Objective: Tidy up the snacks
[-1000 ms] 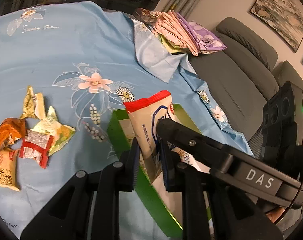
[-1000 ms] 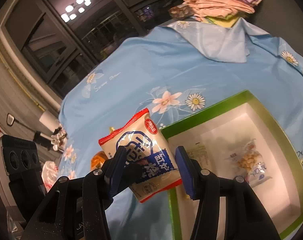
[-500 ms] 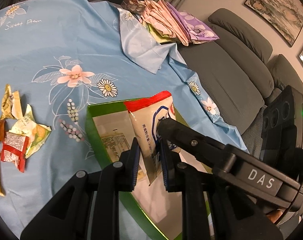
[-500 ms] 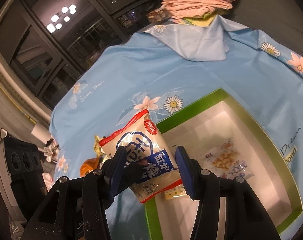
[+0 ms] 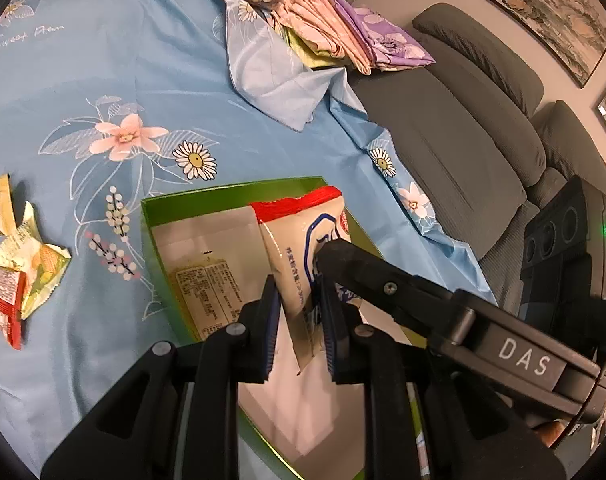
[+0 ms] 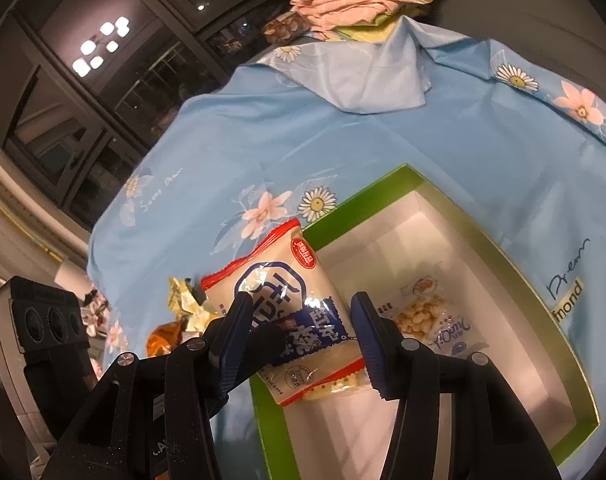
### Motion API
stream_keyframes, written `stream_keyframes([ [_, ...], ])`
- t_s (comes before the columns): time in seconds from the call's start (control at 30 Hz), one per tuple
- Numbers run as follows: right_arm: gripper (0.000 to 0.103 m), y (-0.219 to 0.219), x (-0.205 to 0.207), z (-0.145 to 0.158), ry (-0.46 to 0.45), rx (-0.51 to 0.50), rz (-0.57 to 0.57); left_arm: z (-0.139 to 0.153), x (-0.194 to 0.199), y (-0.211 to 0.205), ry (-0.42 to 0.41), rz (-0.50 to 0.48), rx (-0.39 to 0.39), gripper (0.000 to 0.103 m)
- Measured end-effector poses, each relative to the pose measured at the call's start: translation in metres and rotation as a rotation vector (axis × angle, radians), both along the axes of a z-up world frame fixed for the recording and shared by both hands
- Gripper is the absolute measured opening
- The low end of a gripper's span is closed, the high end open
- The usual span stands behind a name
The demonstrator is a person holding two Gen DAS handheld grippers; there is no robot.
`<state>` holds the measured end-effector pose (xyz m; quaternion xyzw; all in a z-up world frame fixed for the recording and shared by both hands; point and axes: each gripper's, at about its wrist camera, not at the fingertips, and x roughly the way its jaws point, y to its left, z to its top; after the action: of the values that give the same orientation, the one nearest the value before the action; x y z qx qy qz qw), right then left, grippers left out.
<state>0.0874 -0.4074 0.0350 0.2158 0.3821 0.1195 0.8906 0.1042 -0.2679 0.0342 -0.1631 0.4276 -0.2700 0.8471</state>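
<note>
- Left gripper (image 5: 299,320): jaws nearly closed, pinching the lower edge of the white snack packet (image 5: 303,256) with red crimped ends; the packet hangs over the near corner of the green box (image 5: 151,216).
- Right gripper (image 6: 301,336): jaws part open, straddling the same packet's width. I can't tell whether the pads press on it or just bracket it.
- Risk: the left grip is thin, on slick film. If the right jaws aren't clamped, the packet could swivel or slip before it clears the box wall.
- Risk: the packet overhangs the green rim. Lowered now, its bottom end could catch the wall and land half outside.
- Risk: two grippers on one packet. If they pull apart or twist, the wrapper could tear.
- In the box: a clear bag of puffs (image 6: 427,312) and a flat pale packet (image 5: 207,280). Free floor remains, but the drop may land on them.
- Loose wrappers (image 5: 27,268) lie left of the box, well clear.
- Far: folded cloths (image 5: 343,28), not in the way.
</note>
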Motion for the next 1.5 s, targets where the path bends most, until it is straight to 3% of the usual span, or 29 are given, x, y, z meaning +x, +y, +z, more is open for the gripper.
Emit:
stream_keyframes([
  [1.5,0.051,-0.012,0.019,-0.024,0.125,-0.04,-0.054,-0.033,0.017,-0.01,0.111,-0.022,-0.005,0.019],
])
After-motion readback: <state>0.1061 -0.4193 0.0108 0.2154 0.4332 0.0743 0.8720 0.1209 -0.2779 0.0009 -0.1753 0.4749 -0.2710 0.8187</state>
